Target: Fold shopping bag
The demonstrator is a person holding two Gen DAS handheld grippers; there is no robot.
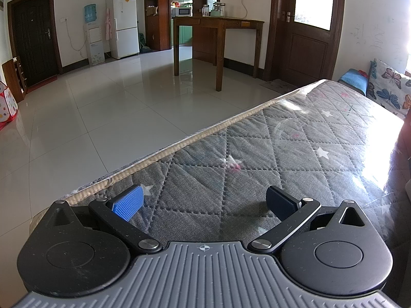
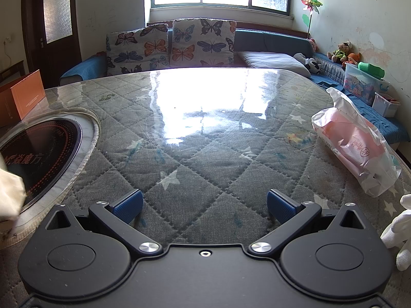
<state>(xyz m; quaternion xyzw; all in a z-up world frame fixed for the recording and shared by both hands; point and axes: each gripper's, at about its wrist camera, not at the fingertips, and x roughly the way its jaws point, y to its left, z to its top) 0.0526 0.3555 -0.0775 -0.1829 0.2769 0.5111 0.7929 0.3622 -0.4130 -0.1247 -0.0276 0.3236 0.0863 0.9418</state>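
The shopping bag (image 2: 355,148) lies on the desk (image 2: 205,138) at frame right. An inset cooktop (image 2: 38,154) sits at left, a sofa (image 2: 269,43) behind.

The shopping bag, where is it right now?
In the right wrist view, the shopping bag lies crumpled on the quilted table, far right near its edge, in front of the blue sofa.

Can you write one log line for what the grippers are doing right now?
left gripper: open, empty | right gripper: open, empty | plastic shopping bag: untouched, right side of table

Glossy clear cover over quilted grey cloth table (image 2: 205,154), crinkled thin plastic bag (image 2: 354,141), glossy floor tiles (image 1: 102,102)
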